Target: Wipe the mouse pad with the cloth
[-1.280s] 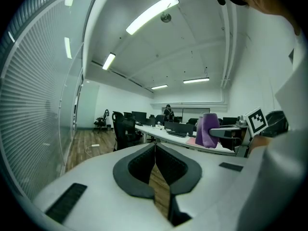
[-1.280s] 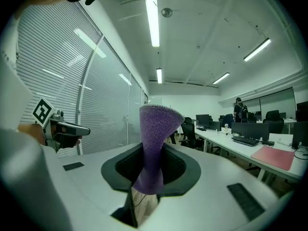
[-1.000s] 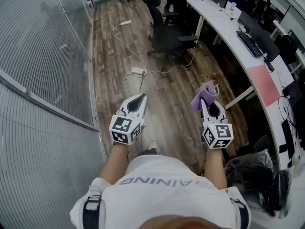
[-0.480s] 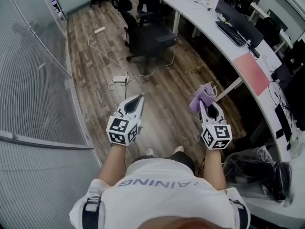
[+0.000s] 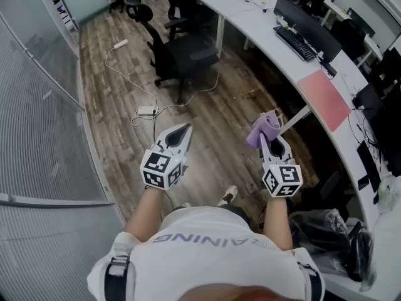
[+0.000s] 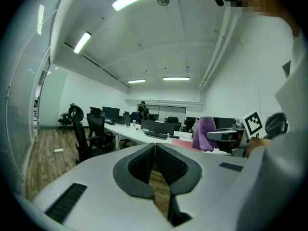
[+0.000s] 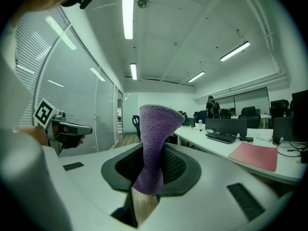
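A pink mouse pad [image 5: 322,99] lies on the long white desk [image 5: 250,14] at the right; it also shows in the right gripper view as a pink mouse pad [image 7: 255,156]. My right gripper [image 5: 272,133] is shut on a purple cloth [image 5: 264,128], held in the air over the wooden floor, well short of the desk. In the right gripper view the cloth [image 7: 154,146] stands up between the jaws. My left gripper [image 5: 182,132] is shut with nothing in it, held level at the left. The left gripper view shows the purple cloth [image 6: 204,134] off to its right.
A black office chair [image 5: 178,52] stands ahead by the desk. A white power strip [image 5: 146,111] and cables lie on the wooden floor. A glass partition [image 5: 37,105] runs along the left. A keyboard [image 5: 293,42] and monitors sit on the desk; dark bags [image 5: 332,227] lie at lower right.
The person has walked forward and turned slightly: the desk, pink pad and chair have shifted left and nearer in the head view. Both grippers keep their pose; the cloth stays gripped.
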A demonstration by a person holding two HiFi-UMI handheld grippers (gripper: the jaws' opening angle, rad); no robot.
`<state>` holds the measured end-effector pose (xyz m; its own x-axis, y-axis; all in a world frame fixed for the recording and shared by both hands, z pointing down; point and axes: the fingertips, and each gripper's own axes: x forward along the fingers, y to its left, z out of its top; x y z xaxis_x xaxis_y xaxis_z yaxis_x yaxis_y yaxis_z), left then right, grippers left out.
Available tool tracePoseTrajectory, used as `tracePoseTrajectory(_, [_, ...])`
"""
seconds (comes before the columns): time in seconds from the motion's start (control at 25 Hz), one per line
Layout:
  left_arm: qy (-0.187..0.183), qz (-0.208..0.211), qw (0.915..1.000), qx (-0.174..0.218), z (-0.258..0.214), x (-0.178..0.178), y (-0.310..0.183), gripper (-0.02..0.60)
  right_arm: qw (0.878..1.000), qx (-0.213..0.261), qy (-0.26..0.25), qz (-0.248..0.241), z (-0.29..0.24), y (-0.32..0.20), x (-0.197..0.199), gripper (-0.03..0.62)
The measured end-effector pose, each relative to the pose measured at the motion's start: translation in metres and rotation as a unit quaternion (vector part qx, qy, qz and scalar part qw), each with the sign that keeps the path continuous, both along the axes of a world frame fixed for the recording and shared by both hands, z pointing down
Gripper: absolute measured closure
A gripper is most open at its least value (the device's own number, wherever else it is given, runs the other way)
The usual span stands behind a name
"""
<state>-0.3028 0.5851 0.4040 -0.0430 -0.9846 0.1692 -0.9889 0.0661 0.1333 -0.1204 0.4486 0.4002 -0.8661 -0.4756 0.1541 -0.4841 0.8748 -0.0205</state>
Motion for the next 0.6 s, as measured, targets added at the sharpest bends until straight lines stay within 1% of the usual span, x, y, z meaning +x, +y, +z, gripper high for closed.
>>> tracePoseTrajectory(0.2, [-0.012,0.013,0.9998,0.005,-0.007,0.021,-0.077,0.549,1.000,0.007,-0.003,0.001,-0.003,-0.066,0.019,0.495])
tracePoseTrajectory(0.44, [-0.017,0.035,0.9992,0.008,-0.013,0.064,-0.167,0.549,1.000,0.008,-0.008,0.019,-0.009,-0.151,0.061,0.494])
tracePoseTrajectory(0.6, [-0.015,0.044,0.9989,0.006,-0.009,0.093,-0.218,0.549,1.000,0.015,-0.006,0.026,-0.009,-0.194,0.094,0.495])
